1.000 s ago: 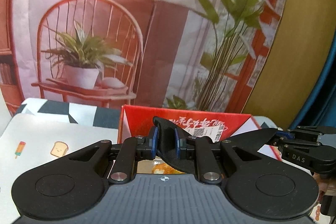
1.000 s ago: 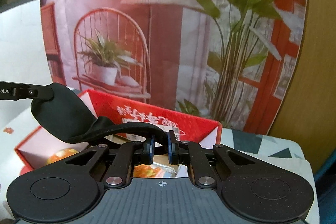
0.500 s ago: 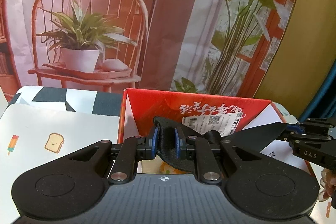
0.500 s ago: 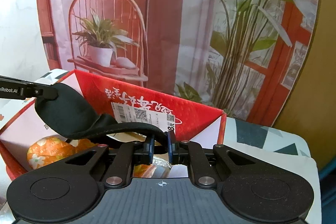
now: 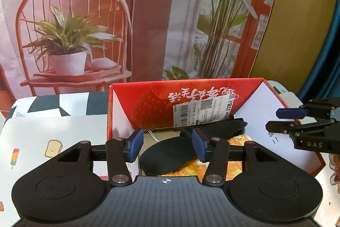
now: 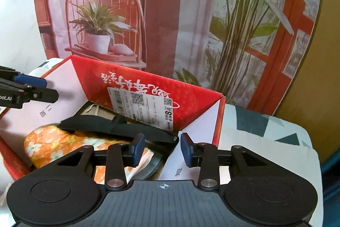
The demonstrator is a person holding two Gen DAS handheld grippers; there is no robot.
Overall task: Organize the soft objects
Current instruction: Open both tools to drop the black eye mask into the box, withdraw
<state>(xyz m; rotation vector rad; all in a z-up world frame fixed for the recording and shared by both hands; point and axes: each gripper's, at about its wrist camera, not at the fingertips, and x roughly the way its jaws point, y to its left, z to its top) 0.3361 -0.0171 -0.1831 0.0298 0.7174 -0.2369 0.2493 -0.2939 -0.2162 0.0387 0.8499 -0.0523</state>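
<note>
A black fabric eye mask (image 5: 167, 156) lies loose in the red cardboard box (image 5: 148, 107), on top of an orange floral cloth (image 5: 212, 165). My left gripper (image 5: 167, 147) hangs just above the mask's near end. Its jaws are opening and the blue pads stand clear of the fabric. In the right wrist view the mask (image 6: 102, 122) stretches across the orange cloth (image 6: 46, 142) inside the box (image 6: 191, 99). My right gripper (image 6: 163, 149) is over the box's near right corner with its jaws opening and nothing between them. Each view shows the other gripper: right gripper (image 5: 272, 120), left gripper (image 6: 52, 89).
The box has white side flaps and a shipping label (image 6: 140, 105) on its back wall. It stands on a cloth printed with toast and ice lollies (image 5: 53, 148). A printed backdrop of a chair and plants (image 5: 74, 39) rises right behind. A blue curtain (image 5: 331, 56) hangs at the right.
Both grippers were shut on the ends of the mask and held it stretched above the box. Both have opened, and the mask now lies inside on the orange cloth.
</note>
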